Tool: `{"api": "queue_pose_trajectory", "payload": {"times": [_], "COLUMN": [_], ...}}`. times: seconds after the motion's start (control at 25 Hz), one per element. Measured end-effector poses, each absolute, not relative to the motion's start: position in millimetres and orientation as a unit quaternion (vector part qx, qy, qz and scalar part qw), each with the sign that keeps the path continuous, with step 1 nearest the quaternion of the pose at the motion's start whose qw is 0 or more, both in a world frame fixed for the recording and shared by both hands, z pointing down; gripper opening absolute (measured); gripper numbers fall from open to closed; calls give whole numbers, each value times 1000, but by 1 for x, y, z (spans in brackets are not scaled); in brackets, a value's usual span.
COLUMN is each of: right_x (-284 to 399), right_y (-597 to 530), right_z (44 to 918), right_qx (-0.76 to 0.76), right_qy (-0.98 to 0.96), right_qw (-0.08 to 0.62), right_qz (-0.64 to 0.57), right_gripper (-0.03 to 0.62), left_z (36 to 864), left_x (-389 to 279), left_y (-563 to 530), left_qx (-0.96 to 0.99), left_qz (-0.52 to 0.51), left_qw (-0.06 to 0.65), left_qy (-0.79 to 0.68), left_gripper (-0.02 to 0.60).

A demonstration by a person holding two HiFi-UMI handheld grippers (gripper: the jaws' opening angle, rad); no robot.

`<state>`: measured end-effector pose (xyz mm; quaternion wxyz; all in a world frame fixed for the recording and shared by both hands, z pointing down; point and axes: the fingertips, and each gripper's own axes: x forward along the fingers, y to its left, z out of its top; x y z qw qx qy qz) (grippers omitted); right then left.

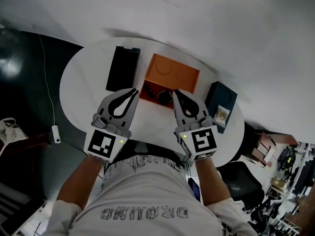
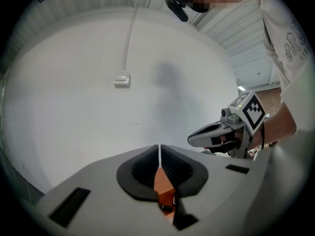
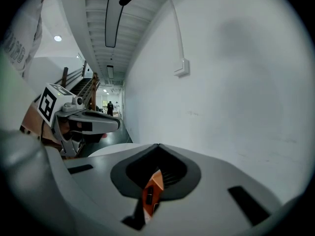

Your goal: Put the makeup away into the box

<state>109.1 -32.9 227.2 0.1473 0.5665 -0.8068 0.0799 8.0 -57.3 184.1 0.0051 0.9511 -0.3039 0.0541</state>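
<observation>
In the head view an orange box [image 1: 173, 73] lies open in the middle of the white oval table [image 1: 83, 90]. Small dark makeup items [image 1: 157, 95] sit in its near part. My left gripper [image 1: 134, 91] hovers at the box's near left corner, jaws shut with nothing between them. At the near right corner my right gripper [image 1: 174, 93] is likewise shut and empty. In the left gripper view the left gripper [image 2: 159, 148] has its pads together, with a slice of orange box [image 2: 162, 183] below them. The right gripper view shows the right gripper [image 3: 158, 146] shut over the orange box [image 3: 153, 190].
A long black box [image 1: 123, 68] lies left of the orange one. A dark teal box [image 1: 222, 98] with a small pale item [image 1: 221, 114] on it sits at the table's right end. A white wall stands close behind. A cable with a switch [image 1: 55, 132] lies on the dark floor at left.
</observation>
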Motion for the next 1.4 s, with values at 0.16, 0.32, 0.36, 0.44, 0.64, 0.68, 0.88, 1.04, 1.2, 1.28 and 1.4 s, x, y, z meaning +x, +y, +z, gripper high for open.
{"api": "queue_pose_trajectory", "payload": {"times": [0.16, 0.32, 0.36, 0.44, 0.64, 0.68, 0.88, 1.04, 1.2, 1.28, 1.4], "right_x": [104, 102, 103, 104, 104, 104, 106, 107, 108, 109, 112], "right_y": [-35, -38, -38, -39, -42, -42, -42, -41, -41, -40, -41], "right_z": [228, 231, 231, 232, 236, 237, 245, 245, 247, 248, 248], "right_qx": [561, 557, 557, 556, 556, 557, 555, 553, 553, 552, 553], "right_qy": [-811, -813, -813, -813, -812, -811, -811, -812, -812, -812, -810], "right_qw": [144, 148, 148, 150, 153, 153, 159, 159, 161, 163, 165], "right_qz": [84, 81, 80, 82, 91, 93, 99, 97, 97, 98, 100], "right_gripper": [8, 7, 8, 6, 6, 6, 6, 6, 6, 6, 6], "left_z": [184, 186, 186, 187, 191, 191, 195, 196, 196, 196, 196], "left_x": [7, 6, 6, 6, 6, 6, 9, 10, 13, 14, 15], "left_y": [-61, -65, -65, -66, -68, -68, -68, -67, -67, -67, -68], "left_qx": [951, 951, 951, 950, 950, 951, 951, 951, 951, 951, 951], "left_qz": [53, 53, 54, 57, 61, 61, 65, 67, 67, 67, 71], "left_qw": [11, 12, 13, 14, 16, 16, 15, 16, 15, 14, 14], "left_qy": [-305, -305, -305, -306, -305, -304, -302, -301, -300, -301, -302], "left_gripper": [27, 26, 26, 26, 25, 26, 25, 25, 25, 25, 24]}}
